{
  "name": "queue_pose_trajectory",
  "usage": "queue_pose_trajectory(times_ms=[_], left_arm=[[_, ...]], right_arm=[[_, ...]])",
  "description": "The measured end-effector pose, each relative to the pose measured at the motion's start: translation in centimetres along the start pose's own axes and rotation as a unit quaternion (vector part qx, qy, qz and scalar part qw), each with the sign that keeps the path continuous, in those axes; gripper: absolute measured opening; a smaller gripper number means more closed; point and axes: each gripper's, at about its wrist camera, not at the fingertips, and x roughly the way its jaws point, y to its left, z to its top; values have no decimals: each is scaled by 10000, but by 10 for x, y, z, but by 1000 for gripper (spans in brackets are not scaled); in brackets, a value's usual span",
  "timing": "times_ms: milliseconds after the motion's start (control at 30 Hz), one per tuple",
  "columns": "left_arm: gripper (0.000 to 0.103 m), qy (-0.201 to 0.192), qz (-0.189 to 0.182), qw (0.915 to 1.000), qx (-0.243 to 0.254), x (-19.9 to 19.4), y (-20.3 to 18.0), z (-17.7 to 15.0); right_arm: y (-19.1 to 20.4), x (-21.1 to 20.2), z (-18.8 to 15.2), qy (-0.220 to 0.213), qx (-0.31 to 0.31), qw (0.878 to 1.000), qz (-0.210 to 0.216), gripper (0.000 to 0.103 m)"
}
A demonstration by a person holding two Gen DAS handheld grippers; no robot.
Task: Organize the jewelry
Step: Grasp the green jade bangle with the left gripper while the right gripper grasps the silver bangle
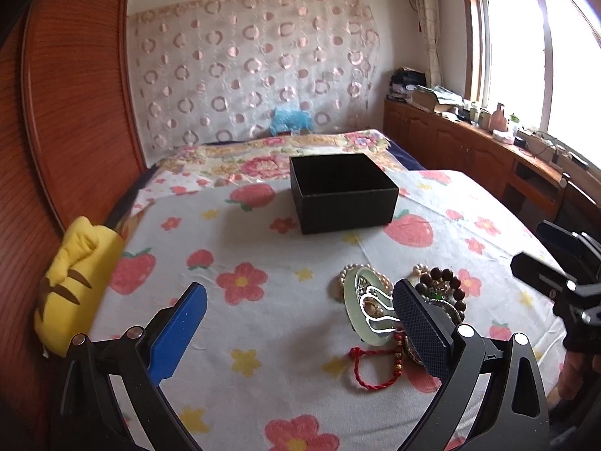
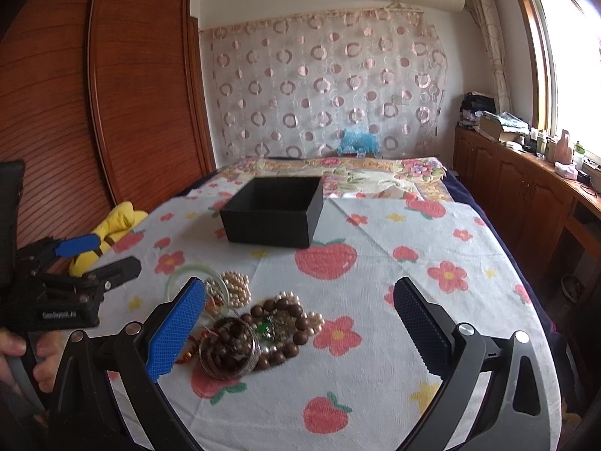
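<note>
A pile of jewelry (image 1: 405, 300) lies on the strawberry-print cloth (image 1: 263, 319): a pale green bangle (image 1: 355, 308), pearl strands, brown wooden beads (image 1: 447, 282) and a red cord bracelet (image 1: 366, 368). An open black box (image 1: 342, 195) stands behind it. My left gripper (image 1: 300, 327) is open and empty, its right finger in front of the pile. In the right wrist view the pile (image 2: 248, 323) lies just right of my left finger; the box (image 2: 274, 214) stands beyond. My right gripper (image 2: 300, 327) is open and empty.
A yellow plush toy (image 1: 75, 282) lies at the bed's left edge by a wooden wardrobe (image 1: 67, 112). A wooden counter (image 1: 488, 150) with clutter runs under the window on the right. A floral quilt (image 1: 281, 154) lies behind the box.
</note>
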Motion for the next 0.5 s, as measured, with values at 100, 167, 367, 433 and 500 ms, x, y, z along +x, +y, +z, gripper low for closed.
queue_pose_trajectory(times_ms=[100,167,367,433,500], left_arm=[[95,145,-155,9998,-46,14,2,-2],[94,194,-229,9995,-26,21,1,-1],[73,337,-526,9980,-20,38,-2,3],[65,367,-604,9975,-1,41,-3,5],[57,463,-682,9966,5,48,-4,6]], right_arm=[[-3,8,-9,157,-32,9999,39,101],[-4,12,-13,212,-31,9997,80,100],[-5,22,-23,396,-84,9990,167,96],[-6,24,-26,427,-79,9989,159,96],[-7,27,-28,470,-57,9988,161,96]])
